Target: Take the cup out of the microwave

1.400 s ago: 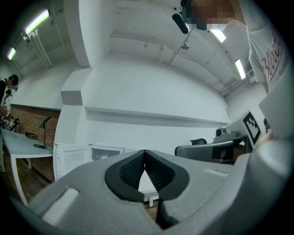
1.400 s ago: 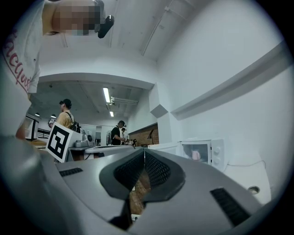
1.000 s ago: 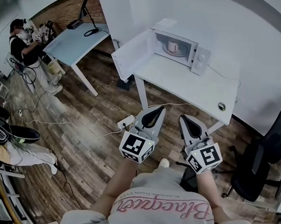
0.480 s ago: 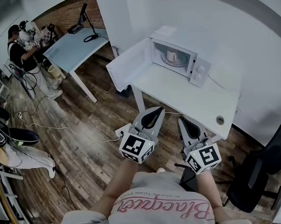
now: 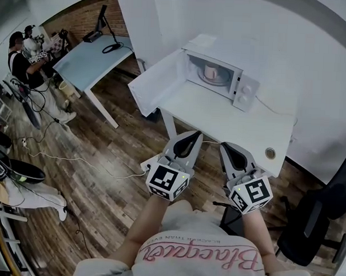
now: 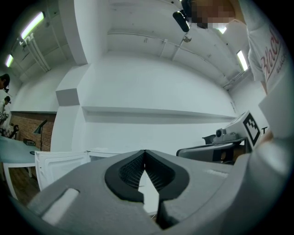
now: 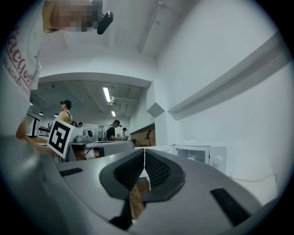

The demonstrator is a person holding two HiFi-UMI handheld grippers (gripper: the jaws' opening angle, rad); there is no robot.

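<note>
The head view alone gives us the full layout: left gripper (image 5: 194,134) and right gripper (image 5: 225,145) side by side in front of the person's torso, at the near edge of the white table (image 5: 242,117) and well apart from the microwave (image 5: 244,86). The gripper views settle jaw state. In the left gripper view the dark pads meet at the tips w/ nothing between them; the right gripper view shows the same, tips together and empty. The left gripper view also catches the open microwave door (image 6: 59,165) at lower left and the right gripper w/ its marker cube at right, but the oven cavity can't be made out there. The right gripper view picks up the microwave front at right and several people (image 7: 112,131) in a lit area beyond, which the head view doesn't show. Containers: the microwave stands at the far end of the table w/ its door swung fully open to the left. The cup (image 5: 211,71), pale pink, sits upright inside the cavity. Surface: the tabletop is white and mostly bare, w/ a small round object (image 5: 269,152) near its right front corner. Room: wood-plank floor (image 5: 103,154), a light-blue table (image 5: 91,54) at upper left w/ a person (image 5: 22,56) beside it, a black office chair (image 5: 318,209) at right, white walls (image 5: 292,37) behind.
</note>
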